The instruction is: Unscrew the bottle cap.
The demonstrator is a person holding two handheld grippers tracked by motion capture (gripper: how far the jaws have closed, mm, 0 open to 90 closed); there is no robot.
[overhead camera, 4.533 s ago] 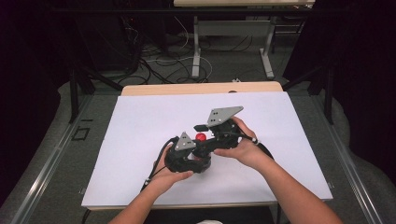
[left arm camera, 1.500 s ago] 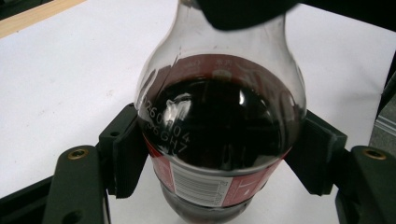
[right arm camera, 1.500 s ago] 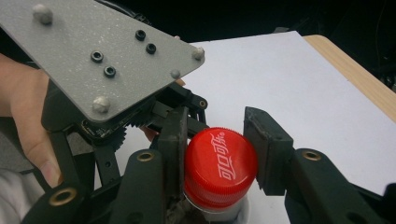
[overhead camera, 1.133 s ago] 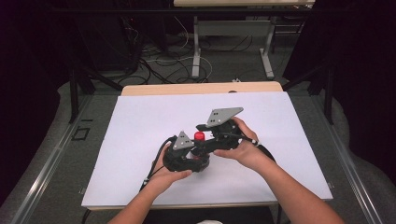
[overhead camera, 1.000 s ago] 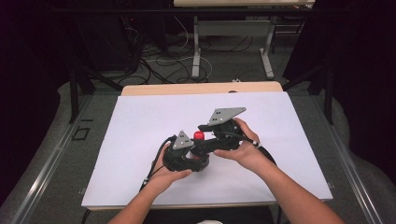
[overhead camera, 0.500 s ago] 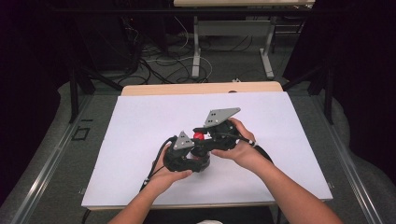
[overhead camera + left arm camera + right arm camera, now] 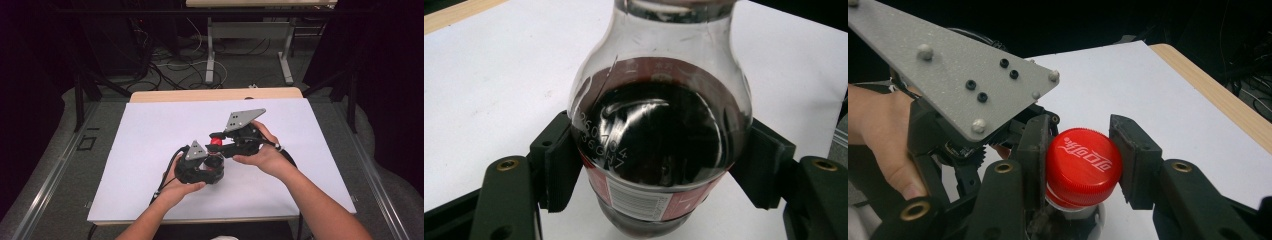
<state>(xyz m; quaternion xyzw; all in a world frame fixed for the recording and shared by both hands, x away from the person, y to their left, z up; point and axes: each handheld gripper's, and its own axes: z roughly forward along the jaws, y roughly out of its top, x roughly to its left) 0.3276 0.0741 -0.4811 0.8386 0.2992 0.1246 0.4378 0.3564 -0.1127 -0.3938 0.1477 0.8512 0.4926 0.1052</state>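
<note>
The left gripper (image 7: 651, 165) is pinching the cola bottle (image 7: 659, 145) upright by its body on the white table (image 7: 150, 135), while the right gripper (image 7: 1078, 167) is clamping the red cap (image 7: 1083, 165) directly above, along the bottle's vertical axis.

One bottle (image 7: 659, 145), one red cap (image 7: 1083, 165), two grippers, one table (image 7: 150, 135).
</note>
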